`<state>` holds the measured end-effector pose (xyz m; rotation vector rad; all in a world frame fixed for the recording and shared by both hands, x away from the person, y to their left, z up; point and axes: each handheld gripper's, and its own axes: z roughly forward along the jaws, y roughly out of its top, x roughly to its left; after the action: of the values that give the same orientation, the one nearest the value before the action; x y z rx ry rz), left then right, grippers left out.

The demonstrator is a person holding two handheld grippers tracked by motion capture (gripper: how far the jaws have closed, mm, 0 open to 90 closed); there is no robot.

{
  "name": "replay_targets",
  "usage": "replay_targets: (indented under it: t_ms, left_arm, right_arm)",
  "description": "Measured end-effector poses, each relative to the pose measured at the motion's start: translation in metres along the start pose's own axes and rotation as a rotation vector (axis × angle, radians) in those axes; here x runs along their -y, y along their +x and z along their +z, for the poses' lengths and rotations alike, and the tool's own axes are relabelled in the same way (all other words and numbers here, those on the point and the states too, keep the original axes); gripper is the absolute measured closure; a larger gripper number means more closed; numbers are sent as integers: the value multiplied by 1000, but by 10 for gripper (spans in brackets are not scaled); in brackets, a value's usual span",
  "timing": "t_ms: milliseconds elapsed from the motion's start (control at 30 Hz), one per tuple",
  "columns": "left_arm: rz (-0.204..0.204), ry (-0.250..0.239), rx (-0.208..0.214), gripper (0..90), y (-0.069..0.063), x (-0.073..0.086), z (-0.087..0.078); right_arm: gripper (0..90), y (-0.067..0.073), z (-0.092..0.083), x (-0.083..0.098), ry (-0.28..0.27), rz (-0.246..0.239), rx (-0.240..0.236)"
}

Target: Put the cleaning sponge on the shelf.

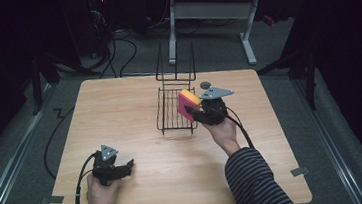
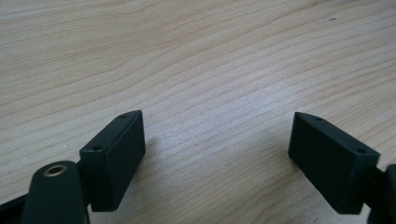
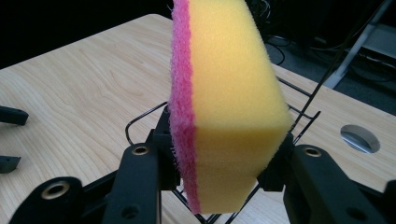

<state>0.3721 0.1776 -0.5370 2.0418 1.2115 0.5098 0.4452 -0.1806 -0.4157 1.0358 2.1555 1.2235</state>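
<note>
Left claw: where the near left of the worktop [image 1: 133, 96] lies bare, the left claw [image 1: 127, 166] rests low, jaws wide apart, gripping nothing.
Wire rack: black wire rack [image 1: 170, 114] stands mid-worktop.
Sponge: yellow-and-pink sponge [image 1: 188, 104] is on edge above the rack's right side.
Right claw: right claw [image 1: 190, 112] is clamped on the sponge.

A light wooden table [image 1: 134, 101] with rounded corners stands on grey carpet [image 1: 284, 52]. Two strips of grey tape [image 1: 52, 199] sit near its front corners, and a small round grey hole [image 3: 359, 138] lies near its far right side. Behind it stands a white metal desk frame [image 1: 210, 13]. Black cables [image 1: 123, 44] lie tangled on the floor to the far left, in deep shadow.
</note>
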Motion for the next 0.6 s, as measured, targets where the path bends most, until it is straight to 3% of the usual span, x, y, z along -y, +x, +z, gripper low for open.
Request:
replay_targets:
  t_ms: [100,600]
  left_arm:
    - [0,0,0,191,0,0,0]
    - [-1,0,1,192,0,0,0]
  right_arm:
    - [606,-1,4,0,5,26,-10]
    - [605,1,29,5,49,32,-21]
